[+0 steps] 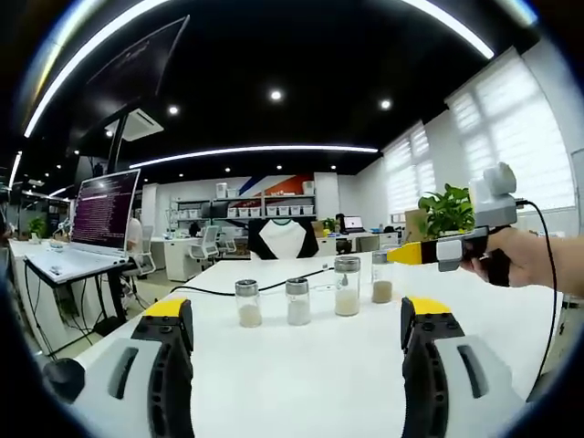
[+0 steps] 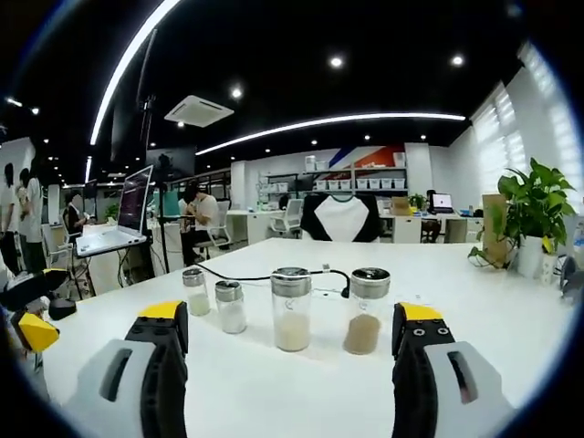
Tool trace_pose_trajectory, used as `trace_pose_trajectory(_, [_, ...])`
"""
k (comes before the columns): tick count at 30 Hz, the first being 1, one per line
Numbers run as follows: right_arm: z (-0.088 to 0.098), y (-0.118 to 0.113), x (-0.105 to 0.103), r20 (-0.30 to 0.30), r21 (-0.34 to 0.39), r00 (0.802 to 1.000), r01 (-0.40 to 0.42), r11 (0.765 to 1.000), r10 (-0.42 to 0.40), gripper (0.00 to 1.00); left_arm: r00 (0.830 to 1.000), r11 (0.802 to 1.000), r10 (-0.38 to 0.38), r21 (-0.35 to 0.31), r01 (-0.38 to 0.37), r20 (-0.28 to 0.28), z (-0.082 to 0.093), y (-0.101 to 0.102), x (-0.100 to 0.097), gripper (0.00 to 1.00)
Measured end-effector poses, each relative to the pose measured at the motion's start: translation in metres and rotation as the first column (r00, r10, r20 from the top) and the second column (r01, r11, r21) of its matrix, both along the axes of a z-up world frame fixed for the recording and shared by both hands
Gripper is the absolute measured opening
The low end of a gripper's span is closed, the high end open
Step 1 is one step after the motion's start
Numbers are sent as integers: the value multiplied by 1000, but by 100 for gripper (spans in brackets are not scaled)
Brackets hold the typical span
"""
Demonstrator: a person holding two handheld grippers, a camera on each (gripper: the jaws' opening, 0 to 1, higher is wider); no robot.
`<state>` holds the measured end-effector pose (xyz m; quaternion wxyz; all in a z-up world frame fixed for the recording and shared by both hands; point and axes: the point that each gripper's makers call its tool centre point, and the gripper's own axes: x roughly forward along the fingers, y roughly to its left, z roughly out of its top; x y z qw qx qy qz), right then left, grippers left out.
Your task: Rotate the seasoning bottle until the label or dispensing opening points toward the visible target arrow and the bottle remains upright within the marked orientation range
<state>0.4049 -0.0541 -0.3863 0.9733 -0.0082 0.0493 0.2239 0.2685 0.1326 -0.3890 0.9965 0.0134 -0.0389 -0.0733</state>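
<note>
Four glass seasoning bottles with metal lids stand upright in a row on the white table [image 1: 301,383]. In the left gripper view they are two short ones [image 1: 247,304] [image 1: 297,301], a taller one with pale powder [image 1: 347,286] and a brown-filled one [image 1: 382,278]. My left gripper [image 1: 297,365] is open, a short way in front of them. My right gripper [image 1: 452,248] comes in from the right beside the brown bottle, held by a hand [image 1: 525,260]. In the right gripper view my right gripper [image 2: 290,365] is open, just short of the pale bottle [image 2: 292,310] and the brown bottle [image 2: 365,312].
A black cable [image 2: 265,276] runs across the table behind the bottles. A laptop [image 1: 100,219] on a stand is at the left, a potted plant [image 2: 534,214] at the right. Office chairs, desks and people [image 2: 196,219] are further back.
</note>
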Motion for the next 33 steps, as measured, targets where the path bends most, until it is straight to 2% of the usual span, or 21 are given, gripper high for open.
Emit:
trace_pose_trajectory(3, [1, 7, 9, 13, -23, 1000, 1, 1000, -1, 93, 1000, 1000, 0, -2, 0, -1, -1, 0, 0, 100])
trace_pose_trajectory(8, [-7, 19, 27, -26, 40, 1000, -2, 999, 3, 92, 1000, 1000, -1, 2, 1, -17, -6, -1, 2, 100])
trace_pose_trajectory(14, [-13, 27, 46, -30, 35, 1000, 5, 999, -4, 91, 1000, 1000, -9, 0, 9, 0, 0, -4, 1, 100])
trace_pose_trajectory(21, [-26, 34, 66, -35, -41, 999, 0, 999, -1, 90, 1000, 1000, -15, -2, 15, -6, -1, -6, 1, 100])
trace_pose_trajectory(26, [-34, 42, 76, -48, -55, 999, -11, 998, 9, 88, 1000, 1000, -12, -3, 12, -7, 0, -5, 0, 100])
trace_pose_trajectory(30, [-37, 49, 85, -46, -51, 998, -36, 998, 33, 79, 1000, 1000, -10, -5, 10, -7, 0, -3, -1, 100])
trace_pose_trajectory(33, [-40, 51, 92, -46, -90, 998, -41, 995, 37, 74, 1000, 1000, 2, -9, -2, -7, 1, 2, -1, 100])
